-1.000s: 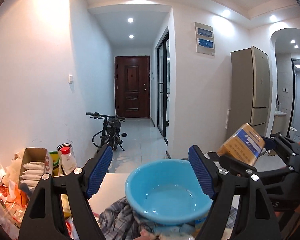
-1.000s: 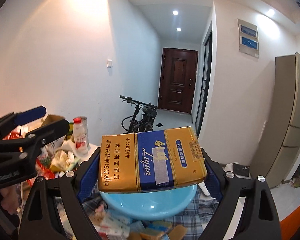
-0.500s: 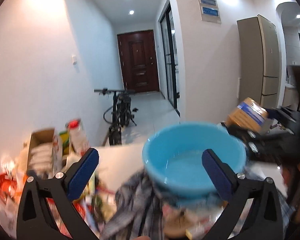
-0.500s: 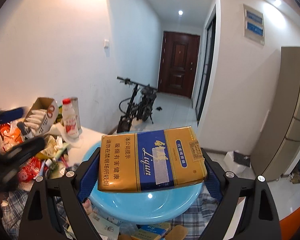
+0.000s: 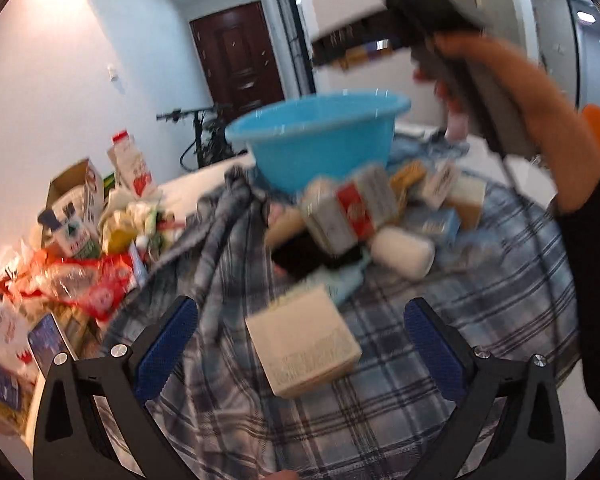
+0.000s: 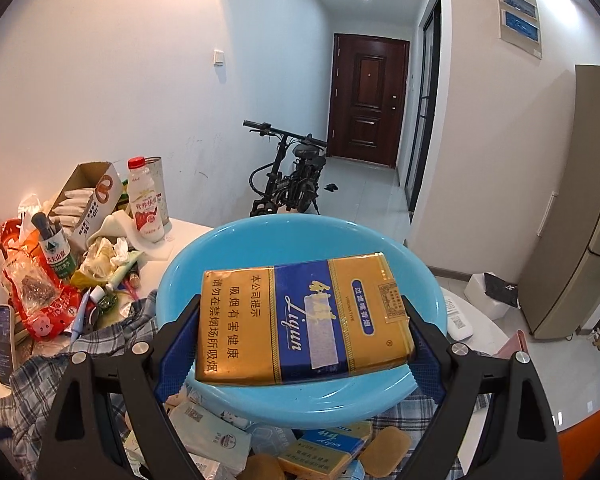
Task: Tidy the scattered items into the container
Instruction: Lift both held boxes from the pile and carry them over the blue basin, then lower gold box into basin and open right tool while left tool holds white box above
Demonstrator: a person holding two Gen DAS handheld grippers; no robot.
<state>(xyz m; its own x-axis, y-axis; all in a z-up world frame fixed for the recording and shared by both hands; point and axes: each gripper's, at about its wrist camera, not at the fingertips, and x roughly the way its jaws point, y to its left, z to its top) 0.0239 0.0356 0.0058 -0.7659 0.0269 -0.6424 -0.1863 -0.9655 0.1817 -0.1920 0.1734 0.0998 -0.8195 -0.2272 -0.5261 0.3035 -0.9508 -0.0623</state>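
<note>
A light blue plastic basin [image 6: 300,400] [image 5: 320,140] stands on a plaid cloth [image 5: 480,320]. My right gripper [image 6: 300,332] is shut on a gold and blue cigarette carton [image 6: 300,316], held flat over the basin's inside. My left gripper [image 5: 300,340] stands wide open low over the cloth, with a cream box [image 5: 304,344] lying between its blue fingers and no pad touching it. Behind that box sits a heap of small boxes and packets [image 5: 364,208] in front of the basin. The person's arm [image 5: 540,120] with the other gripper shows blurred at upper right in the left wrist view.
Clutter fills the table's left side: a red snack bag [image 6: 40,300], a milk bottle [image 6: 144,200], an open cardboard box [image 6: 88,196], a phone [image 6: 4,340]. More packets [image 6: 204,432] lie under the basin's near rim. A bicycle [image 6: 292,176] stands in the hallway.
My left gripper dropped and tipped down from basin height to the cloth, and its jaws spread wider. My right gripper sank with the carton, from above the basin's rim to inside its outline.
</note>
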